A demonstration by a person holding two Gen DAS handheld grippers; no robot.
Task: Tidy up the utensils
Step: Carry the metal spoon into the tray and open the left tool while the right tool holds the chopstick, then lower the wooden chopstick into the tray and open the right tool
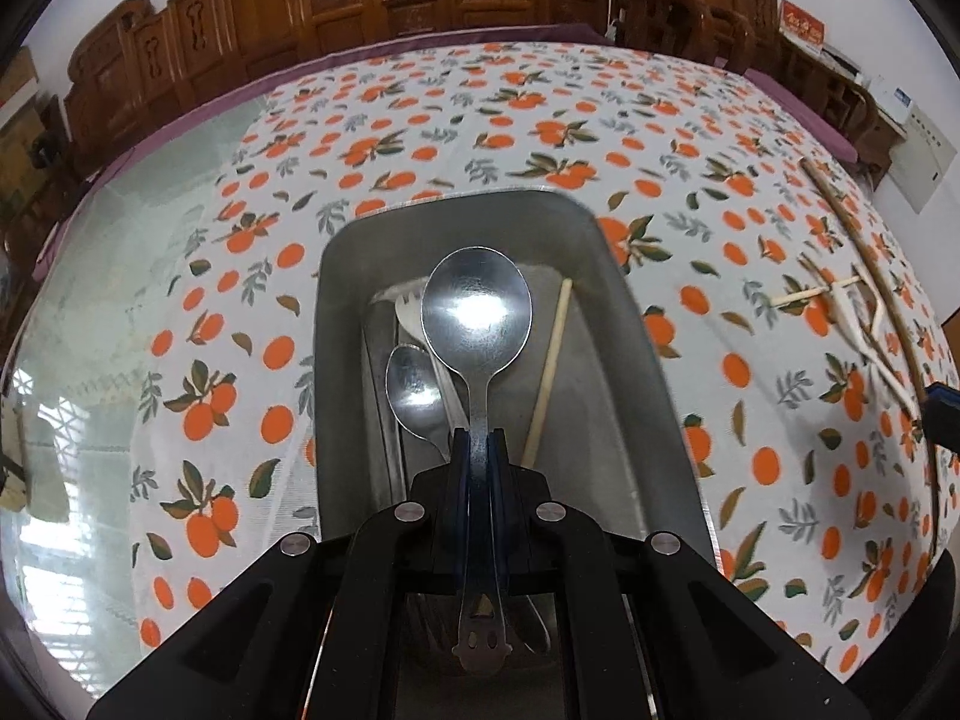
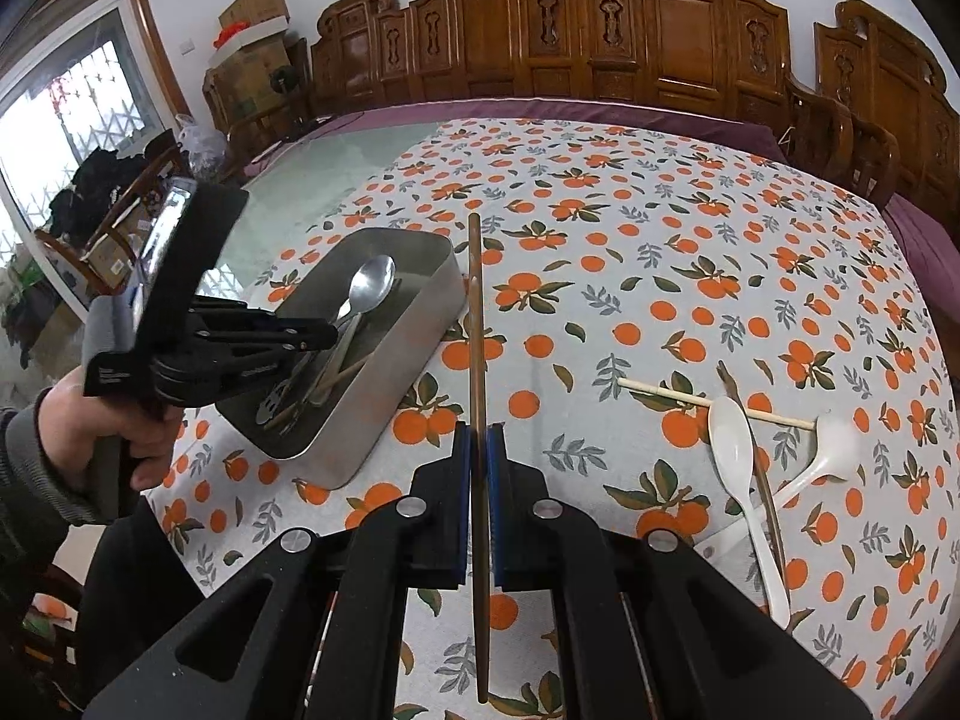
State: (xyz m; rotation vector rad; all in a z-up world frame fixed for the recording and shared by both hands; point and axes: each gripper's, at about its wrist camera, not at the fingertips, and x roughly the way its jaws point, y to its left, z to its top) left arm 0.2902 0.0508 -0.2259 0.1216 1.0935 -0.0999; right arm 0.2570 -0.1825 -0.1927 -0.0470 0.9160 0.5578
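Observation:
My left gripper [image 1: 478,441] is shut on a large metal spoon [image 1: 477,315] by its handle and holds it over the metal tray [image 1: 624,324]. The tray holds a smaller metal spoon [image 1: 414,390], a white utensil [image 1: 410,307] and a pale chopstick [image 1: 549,372]. My right gripper [image 2: 478,438] is shut on a dark brown chopstick [image 2: 476,312], held above the cloth just right of the tray [image 2: 396,354]. The left gripper [image 2: 312,336] with its spoon [image 2: 371,285] also shows in the right wrist view.
On the orange-print tablecloth [image 2: 630,252] to the right lie two white plastic spoons [image 2: 735,444], a pale chopstick [image 2: 672,397] and a brown chopstick [image 2: 768,498]. Carved wooden chairs [image 2: 600,30] line the far table edge. Bare glass tabletop [image 2: 312,186] lies to the left.

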